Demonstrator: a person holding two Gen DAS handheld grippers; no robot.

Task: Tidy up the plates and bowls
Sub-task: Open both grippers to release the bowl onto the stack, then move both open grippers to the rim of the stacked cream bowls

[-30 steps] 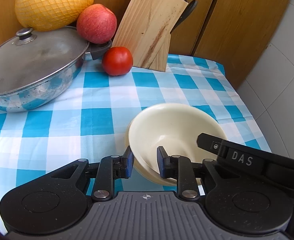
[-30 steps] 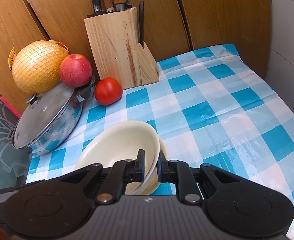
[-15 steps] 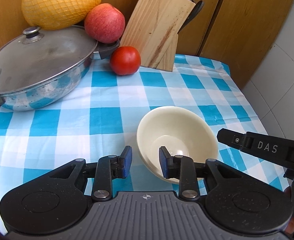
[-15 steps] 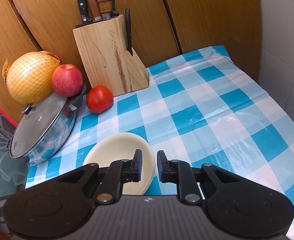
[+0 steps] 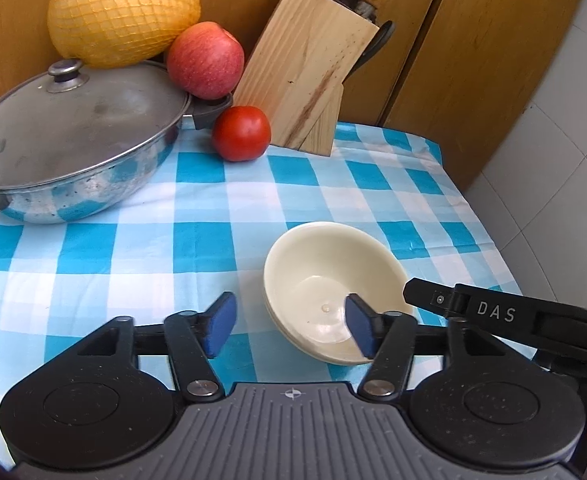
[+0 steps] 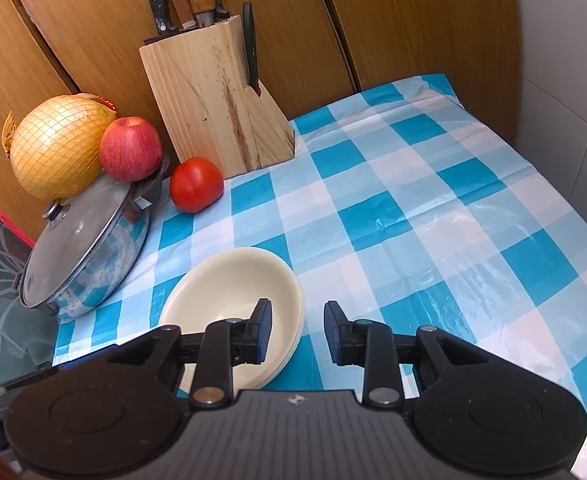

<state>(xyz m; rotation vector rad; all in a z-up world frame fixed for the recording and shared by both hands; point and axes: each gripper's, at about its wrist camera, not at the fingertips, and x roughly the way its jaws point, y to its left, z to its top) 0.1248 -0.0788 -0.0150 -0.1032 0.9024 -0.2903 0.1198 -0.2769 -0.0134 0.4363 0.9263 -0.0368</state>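
On the checked cloth (image 5: pixel 197 240), stacked bowls (image 5: pixel 329 280) set free, left gripper (image 5: pixel 291 326) just spread astride the near-left rim, right gripper (image 6: pixel 298 330) just parted astride the near-right rim.

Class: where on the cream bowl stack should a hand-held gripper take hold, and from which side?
Grip the rim of the cream bowl stack at its near edge, coming down from above, one finger inside and one outside. The bowls sit upright, too wide to span, and the thin flared rim is exposed.
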